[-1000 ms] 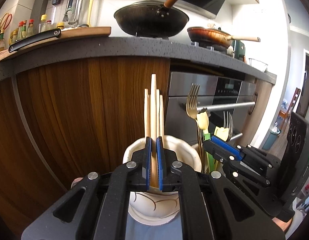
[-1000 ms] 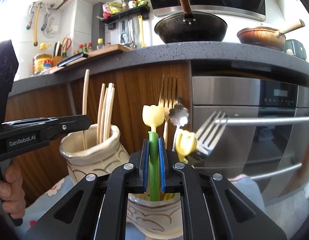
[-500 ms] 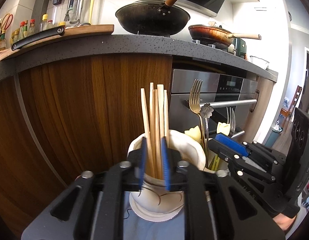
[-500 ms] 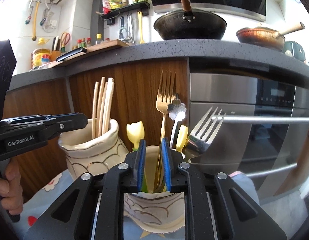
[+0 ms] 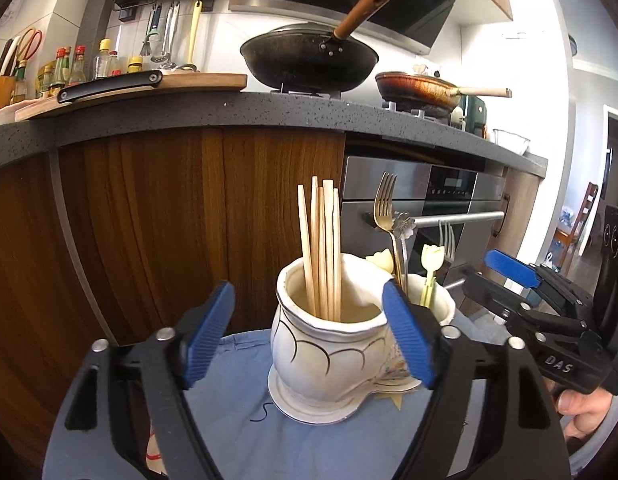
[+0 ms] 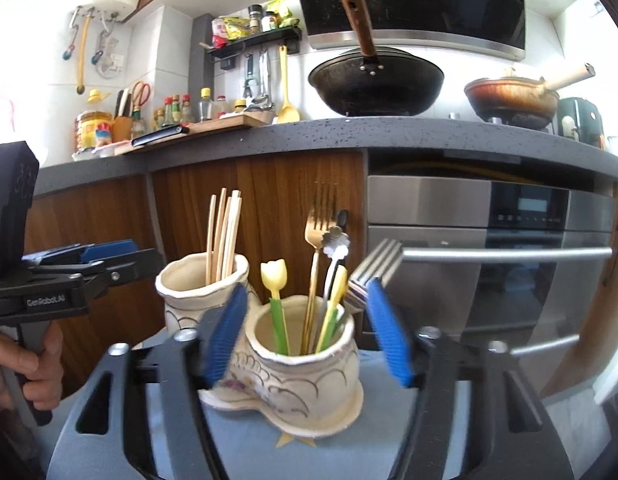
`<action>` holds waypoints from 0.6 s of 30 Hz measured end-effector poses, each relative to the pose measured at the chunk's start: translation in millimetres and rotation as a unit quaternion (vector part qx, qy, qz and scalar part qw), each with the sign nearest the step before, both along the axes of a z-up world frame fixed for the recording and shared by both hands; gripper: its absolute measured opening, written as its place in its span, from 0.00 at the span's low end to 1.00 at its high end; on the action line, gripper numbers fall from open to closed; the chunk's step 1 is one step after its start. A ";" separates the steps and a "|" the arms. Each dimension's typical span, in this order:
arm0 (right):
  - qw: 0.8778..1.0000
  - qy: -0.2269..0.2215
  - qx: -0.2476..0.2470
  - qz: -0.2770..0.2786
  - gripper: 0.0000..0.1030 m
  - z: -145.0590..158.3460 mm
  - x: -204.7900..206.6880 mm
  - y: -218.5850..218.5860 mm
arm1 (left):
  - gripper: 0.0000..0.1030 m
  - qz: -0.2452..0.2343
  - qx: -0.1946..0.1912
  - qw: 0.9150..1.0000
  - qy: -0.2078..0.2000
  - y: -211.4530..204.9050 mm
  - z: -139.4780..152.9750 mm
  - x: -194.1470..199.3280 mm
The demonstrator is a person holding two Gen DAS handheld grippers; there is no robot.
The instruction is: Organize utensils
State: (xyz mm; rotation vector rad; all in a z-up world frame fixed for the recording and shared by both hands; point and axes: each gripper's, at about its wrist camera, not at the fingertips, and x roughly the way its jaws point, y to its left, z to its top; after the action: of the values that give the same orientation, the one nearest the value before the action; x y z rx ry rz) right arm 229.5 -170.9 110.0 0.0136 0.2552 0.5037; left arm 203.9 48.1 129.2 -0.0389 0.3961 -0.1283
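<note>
A dark speckled counter [image 5: 269, 106] is running across the far side of the room, its front edge overhanging wood cabinet doors [image 5: 157, 220] on the left and a steel oven [image 6: 509, 240] on the right. A black wok [image 6: 375, 82] and a rusty pan [image 6: 513, 98] are sitting on the hob, with a cutting board [image 5: 149, 84] and a row of bottles lying farther left.

Nearer, a surface draped in a blue cloth [image 5: 237, 376] is carrying a cream double-cup ceramic holder [image 6: 305, 368]; bare cloth is showing in front of it. The left gripper [image 5: 309, 336] is hovering with its fingers spread wide around the left cup [image 5: 321, 344], gripping nothing. The right gripper [image 6: 309, 336] is likewise standing with fingers wide apart either side of the right cup, empty.

In the left cup a bundle of wooden chopsticks [image 5: 321, 248] is standing nearly upright. In the right cup a gold fork [image 6: 315, 276], a silver fork [image 6: 373, 268] leaning right, a flower-ended silver utensil [image 6: 335, 246] and two green-stemmed tulip-topped picks [image 6: 275, 288] are resting.
</note>
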 end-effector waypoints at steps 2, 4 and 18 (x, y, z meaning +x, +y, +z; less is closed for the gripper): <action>1.000 0.005 0.003 -0.003 0.70 0.4 -3.4 -5.6 | 0.84 0.001 0.003 1.000 -0.006 -2.0 1.0 -5.2; 1.000 0.007 0.006 -0.005 0.77 1.3 -8.8 -10.8 | 0.90 -0.001 0.005 1.000 -0.012 -3.7 1.2 -11.4; 0.999 0.024 0.022 0.006 0.93 3.5 -44.1 -23.5 | 0.95 0.014 -0.023 0.999 -0.029 -1.7 -6.7 -50.8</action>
State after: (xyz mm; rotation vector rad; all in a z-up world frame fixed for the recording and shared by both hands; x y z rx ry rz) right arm 185.4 -194.4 113.5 0.0675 0.2915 0.5218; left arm 153.1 46.4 122.5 -0.0853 0.3338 -0.1099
